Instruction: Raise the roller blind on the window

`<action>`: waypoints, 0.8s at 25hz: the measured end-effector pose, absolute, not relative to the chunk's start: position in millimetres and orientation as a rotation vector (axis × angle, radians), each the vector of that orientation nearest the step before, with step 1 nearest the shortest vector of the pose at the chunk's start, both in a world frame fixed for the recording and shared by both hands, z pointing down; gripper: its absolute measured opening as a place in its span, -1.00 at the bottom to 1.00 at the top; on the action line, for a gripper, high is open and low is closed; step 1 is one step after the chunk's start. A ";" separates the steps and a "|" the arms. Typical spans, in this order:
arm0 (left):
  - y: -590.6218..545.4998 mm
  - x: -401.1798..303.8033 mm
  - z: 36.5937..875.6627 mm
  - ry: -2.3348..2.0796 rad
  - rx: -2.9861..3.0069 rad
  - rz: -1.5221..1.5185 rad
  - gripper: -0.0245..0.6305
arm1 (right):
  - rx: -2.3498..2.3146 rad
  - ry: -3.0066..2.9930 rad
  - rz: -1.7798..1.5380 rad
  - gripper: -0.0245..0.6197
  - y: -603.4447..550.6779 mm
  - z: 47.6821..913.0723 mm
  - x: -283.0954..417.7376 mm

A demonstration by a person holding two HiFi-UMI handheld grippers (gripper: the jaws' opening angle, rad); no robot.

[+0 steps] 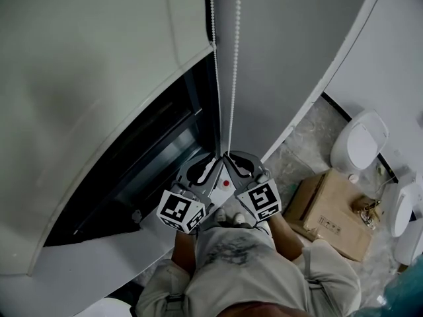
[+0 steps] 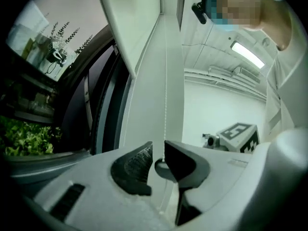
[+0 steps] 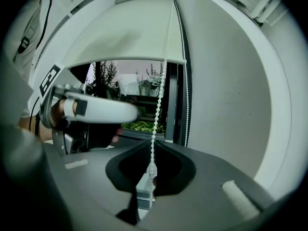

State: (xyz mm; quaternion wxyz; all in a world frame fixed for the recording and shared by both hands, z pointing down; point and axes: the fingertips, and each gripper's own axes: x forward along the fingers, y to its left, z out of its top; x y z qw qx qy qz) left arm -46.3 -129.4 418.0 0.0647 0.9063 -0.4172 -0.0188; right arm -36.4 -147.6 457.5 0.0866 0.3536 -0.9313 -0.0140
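The pale roller blind covers the upper part of the dark window. Beside it, two strands of white bead chain hang down the window's right edge. My right gripper is shut on one strand, which runs up taut from between its pads. My left gripper sits next to it at the same height. Its jaws stand a narrow gap apart, and a thin strand drops into that gap, close to the right pad.
A white sill runs below the window. On the marbled floor to the right lie a cardboard box and white sanitary fixtures. A grey wall panel stands right of the chain. Greenery shows outside.
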 end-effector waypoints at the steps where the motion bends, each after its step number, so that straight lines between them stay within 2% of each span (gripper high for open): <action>1: -129.8 -44.4 407.6 -1.257 2.752 -0.072 -0.67 | 1.052 -2.775 -0.043 -0.85 -147.4 457.5 -36.6; 14: -153.1 -21.3 301.4 -1.265 2.948 -0.219 -0.67 | 1.030 -2.783 -0.052 -0.85 -139.9 455.0 -43.4; 15: -153.4 -20.7 298.1 -1.269 2.953 -0.225 -0.69 | 1.029 -2.784 -0.053 -0.85 -138.8 454.7 -44.1; 17: -153.0 -19.6 293.0 -1.284 2.960 -0.234 -0.85 | 1.029 -2.787 -0.054 -0.85 -136.6 454.0 -45.3; 20: -150.8 -19.3 291.4 -1.301 2.962 -0.233 -0.86 | 1.029 -2.789 -0.053 -0.85 -135.5 454.3 -46.5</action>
